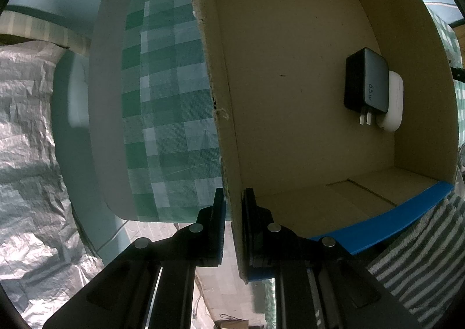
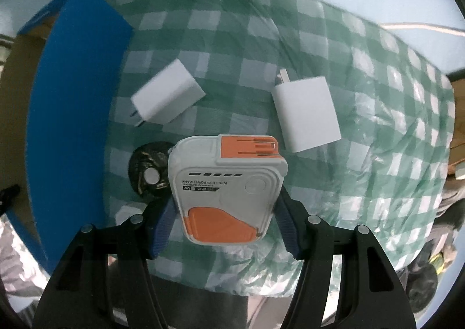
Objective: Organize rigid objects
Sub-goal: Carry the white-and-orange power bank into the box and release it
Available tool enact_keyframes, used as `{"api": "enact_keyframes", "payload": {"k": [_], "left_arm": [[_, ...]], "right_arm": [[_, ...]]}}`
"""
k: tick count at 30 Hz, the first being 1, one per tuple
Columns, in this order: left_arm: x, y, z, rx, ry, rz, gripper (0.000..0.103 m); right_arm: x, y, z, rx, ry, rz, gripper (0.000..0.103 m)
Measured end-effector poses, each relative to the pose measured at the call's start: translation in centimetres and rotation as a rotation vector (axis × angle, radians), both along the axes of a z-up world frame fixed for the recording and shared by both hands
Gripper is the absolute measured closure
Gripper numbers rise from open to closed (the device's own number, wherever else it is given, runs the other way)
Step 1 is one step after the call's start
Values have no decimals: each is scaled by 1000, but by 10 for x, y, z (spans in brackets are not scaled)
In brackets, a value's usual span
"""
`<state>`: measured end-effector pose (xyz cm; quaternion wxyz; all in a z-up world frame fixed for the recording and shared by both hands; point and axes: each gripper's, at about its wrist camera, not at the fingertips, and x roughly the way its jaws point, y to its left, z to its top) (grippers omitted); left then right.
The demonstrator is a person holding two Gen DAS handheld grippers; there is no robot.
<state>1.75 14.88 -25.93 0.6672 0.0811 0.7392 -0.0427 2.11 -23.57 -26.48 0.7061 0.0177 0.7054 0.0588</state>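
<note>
Your tan cardboard box [image 1: 290, 96] has a blue outer face and holds a black charger brick [image 1: 366, 83]. You hold a white-and-orange power bank [image 2: 225, 189] over the green-and-white checked cloth [image 2: 363, 125], near two white chargers [image 2: 167, 96].

The left tongs [image 1: 233, 212] clamp the near left wall of a cardboard box [image 1: 221, 114]. Inside, by the right wall, a black charger [image 1: 365, 82] leans on a white case [image 1: 392, 102]. Checkered cloth [image 1: 162, 96] lies left of the box.
</note>
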Motion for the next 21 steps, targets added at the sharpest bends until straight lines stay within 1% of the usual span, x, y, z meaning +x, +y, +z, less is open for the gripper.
{"api": "enact_keyframes", "payload": {"k": [1,4,10,11,12,13,17,20,21], "left_arm": [[0,0,0,0,0,0,90],[0,0,0,1,0,-1,90],[0,0,1,2,0,-1,90],[1,0,1,2,-1,-1,90],[0,0,1,1,-1,-2,90],[1,1,1,1,-1,-1,90],[1,2,2,-1,-2,-1,90],[1,2,2,-1,-3,-2,90],[1,2,2,-1,-3,-3,90]], "right_arm": [[0,6,10,2,-6,4,40],[-7,12,27,19,-24,18,40],[-5,37,75,63,-77,84,40],[4,30,84,70,-84,95,40],[4,35,92,79,-95,102,40],[19,35,97,92,-103,113,40],[33,53,121,139,-130,155,40],[41,73,123,161,-149,202,40],[48,81,116,168,-154,219,40]]}}
